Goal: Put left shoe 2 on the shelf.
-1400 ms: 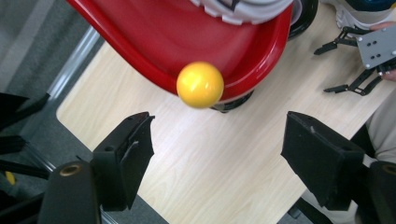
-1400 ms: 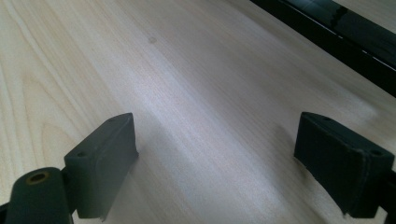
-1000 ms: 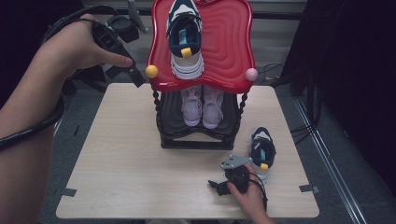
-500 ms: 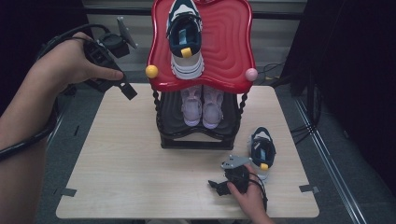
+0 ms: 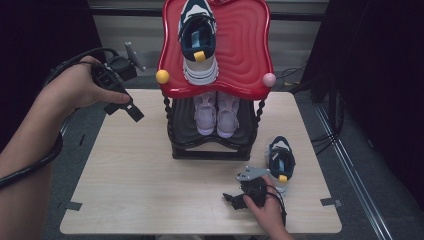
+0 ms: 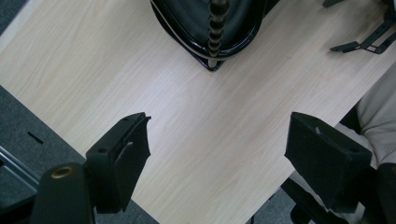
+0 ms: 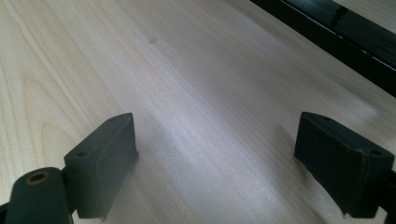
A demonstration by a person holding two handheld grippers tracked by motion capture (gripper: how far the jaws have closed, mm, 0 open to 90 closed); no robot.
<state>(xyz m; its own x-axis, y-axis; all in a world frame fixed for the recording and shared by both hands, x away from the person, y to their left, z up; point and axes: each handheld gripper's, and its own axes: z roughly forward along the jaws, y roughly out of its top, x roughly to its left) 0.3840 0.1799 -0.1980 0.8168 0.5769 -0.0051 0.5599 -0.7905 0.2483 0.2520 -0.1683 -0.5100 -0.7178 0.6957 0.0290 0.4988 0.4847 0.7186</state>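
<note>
Beside right gripper (image 5: 235, 199), unbranded navy sneaker (image 5: 280, 161)

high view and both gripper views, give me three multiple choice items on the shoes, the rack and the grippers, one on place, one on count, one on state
1. Where is the navy and white sneaker with the yellow tab nearest the right gripper?
A. on the red wavy top shelf
B. on the light wooden table, right of the rack
C. on the black lower shelf

2. How many shoes stand on the black lower shelf?
A. none
B. two
C. four

3. How do the left gripper's jaws stand?
A. wide apart, empty
B. shut on a shoe
C. shut on a cable

Answers: 1 B, it lies on the light wooden table beside the rack's base. 2 B, a pale lilac pair of sneakers stands there. 3 A, bare table shows between them in the left gripper view.
</note>
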